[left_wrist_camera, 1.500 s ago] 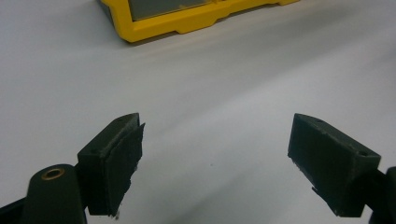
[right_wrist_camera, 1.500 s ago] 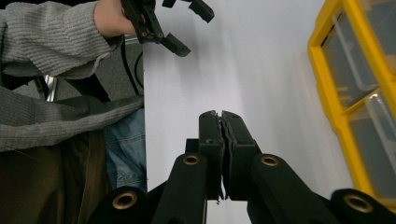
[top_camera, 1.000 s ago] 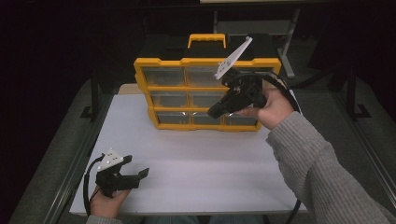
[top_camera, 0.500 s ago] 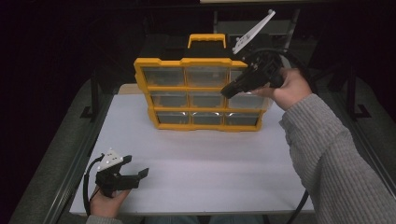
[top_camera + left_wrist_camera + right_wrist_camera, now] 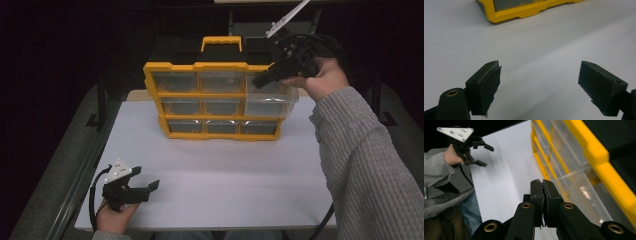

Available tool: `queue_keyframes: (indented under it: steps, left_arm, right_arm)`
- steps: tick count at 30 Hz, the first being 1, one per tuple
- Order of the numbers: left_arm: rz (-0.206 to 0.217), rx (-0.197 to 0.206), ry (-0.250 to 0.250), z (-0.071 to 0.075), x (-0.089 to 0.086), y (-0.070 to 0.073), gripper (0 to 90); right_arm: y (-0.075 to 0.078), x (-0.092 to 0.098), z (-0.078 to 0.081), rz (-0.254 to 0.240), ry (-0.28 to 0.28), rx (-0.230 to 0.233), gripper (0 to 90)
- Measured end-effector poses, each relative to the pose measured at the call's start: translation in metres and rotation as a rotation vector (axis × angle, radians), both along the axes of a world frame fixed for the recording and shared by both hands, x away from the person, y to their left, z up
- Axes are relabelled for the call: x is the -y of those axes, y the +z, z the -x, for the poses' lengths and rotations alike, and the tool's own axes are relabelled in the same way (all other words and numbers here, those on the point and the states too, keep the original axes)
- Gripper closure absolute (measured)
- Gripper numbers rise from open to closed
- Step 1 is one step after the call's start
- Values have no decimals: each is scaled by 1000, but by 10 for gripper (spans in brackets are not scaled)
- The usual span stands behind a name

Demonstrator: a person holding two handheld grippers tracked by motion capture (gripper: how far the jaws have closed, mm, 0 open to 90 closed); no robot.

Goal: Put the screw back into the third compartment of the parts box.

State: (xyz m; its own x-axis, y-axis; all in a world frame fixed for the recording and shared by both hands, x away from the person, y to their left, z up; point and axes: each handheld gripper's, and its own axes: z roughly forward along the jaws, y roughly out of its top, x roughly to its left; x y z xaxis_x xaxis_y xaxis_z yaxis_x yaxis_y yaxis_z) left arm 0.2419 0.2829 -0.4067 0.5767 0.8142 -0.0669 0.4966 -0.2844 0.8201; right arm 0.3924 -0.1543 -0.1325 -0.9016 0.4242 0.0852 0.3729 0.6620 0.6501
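Right gripper (image 5: 257,81) is pinched shut on nothing, up by the top-right drawer (image 5: 270,100) of the organizer (image 5: 200,66), which sticks out. Nudge its front squarely. Left gripper (image 5: 150,187) sits open on the table (image 5: 240,175).

Right gripper (image 5: 264,79), jaws pressed together, is now higher and further right than a second ago, up at the yellow organizer's (image 5: 220,66) top-right corner. The clear drawer (image 5: 270,100) there now sticks out.
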Motion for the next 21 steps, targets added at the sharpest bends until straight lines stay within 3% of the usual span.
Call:
queue_keyframes:
  steps: [11,14,21]
  left_arm:
    - [8,3,6,0,1,0,172]
    - [-10,12,-6,-1,-1,1,172]
    - [-6,10,-3,0,-1,1,172]
  right_arm:
    - [-15,19,-12,7,-81,-30,860]
    - [-21,21,-15,12,-89,-38,860]
    - [-36,21,-21,27,-101,-62,860]
